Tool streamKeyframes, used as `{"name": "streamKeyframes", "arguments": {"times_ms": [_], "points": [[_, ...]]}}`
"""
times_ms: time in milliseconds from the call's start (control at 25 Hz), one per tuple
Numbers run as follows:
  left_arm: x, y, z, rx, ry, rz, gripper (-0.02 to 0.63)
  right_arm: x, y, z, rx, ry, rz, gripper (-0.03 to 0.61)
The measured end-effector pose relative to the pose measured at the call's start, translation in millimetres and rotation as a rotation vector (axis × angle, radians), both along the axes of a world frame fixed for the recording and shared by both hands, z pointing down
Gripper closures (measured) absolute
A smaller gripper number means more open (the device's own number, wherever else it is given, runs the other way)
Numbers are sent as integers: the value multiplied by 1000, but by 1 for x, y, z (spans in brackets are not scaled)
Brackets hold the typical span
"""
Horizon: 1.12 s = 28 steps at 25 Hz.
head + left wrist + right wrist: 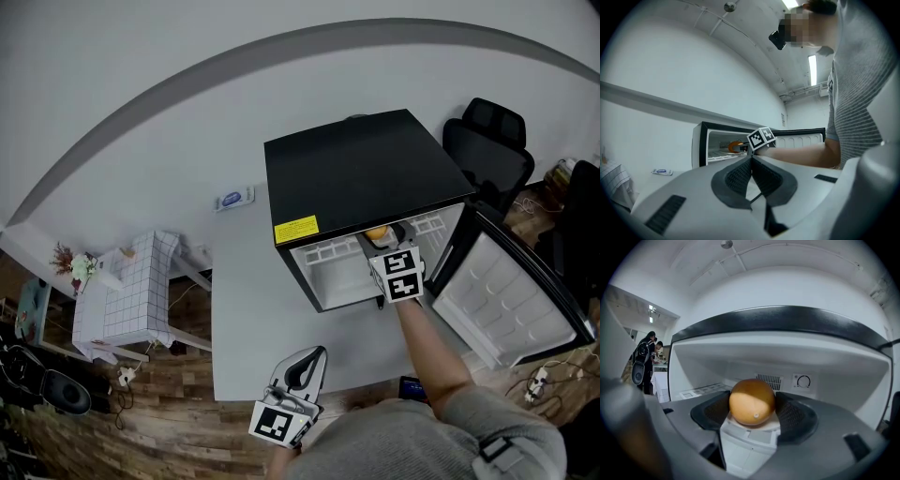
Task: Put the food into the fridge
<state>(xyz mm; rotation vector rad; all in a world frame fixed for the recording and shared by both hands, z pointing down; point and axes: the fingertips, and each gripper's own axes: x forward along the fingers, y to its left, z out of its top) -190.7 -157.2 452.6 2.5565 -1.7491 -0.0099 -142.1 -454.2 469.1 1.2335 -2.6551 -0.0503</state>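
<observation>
A small black fridge [361, 173] stands on the grey table with its door [511, 295] swung open to the right. My right gripper [380, 234] reaches into its upper compartment and is shut on an orange [752, 402], which sits between the two dark pads. The orange [376, 232] shows just under the fridge's top edge in the head view. My left gripper [302, 370] hangs near the table's front edge, jaws shut with nothing between them. In the left gripper view the fridge [722, 143] and the orange [735, 146] appear beyond the closed jaws.
A black office chair [489, 150] stands behind the fridge on the right. A small blue and white packet [233, 199] lies on the table left of the fridge. A white checked stand [127, 295] is at the far left. People stand far off in the right gripper view.
</observation>
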Motion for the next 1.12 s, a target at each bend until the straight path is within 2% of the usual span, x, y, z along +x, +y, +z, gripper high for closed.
{"name": "streamKeyframes", "arguments": {"times_ms": [160, 440, 680, 920, 1120], "points": [[4, -2, -13, 49, 5, 14, 603, -1, -1, 0, 14, 20, 4, 267], [4, 2, -6, 27, -1, 10, 603, -4, 2, -1, -10, -6, -31, 267], [7, 4, -9, 38, 0, 7, 603, 0, 5, -10, 8, -69, -49, 264], [11, 6, -2, 10, -6, 7, 603, 10, 12, -13, 17, -88, -50, 264], [19, 3, -9, 36, -2, 25, 603, 17, 21, -16, 23, -93, -57, 264]]}}
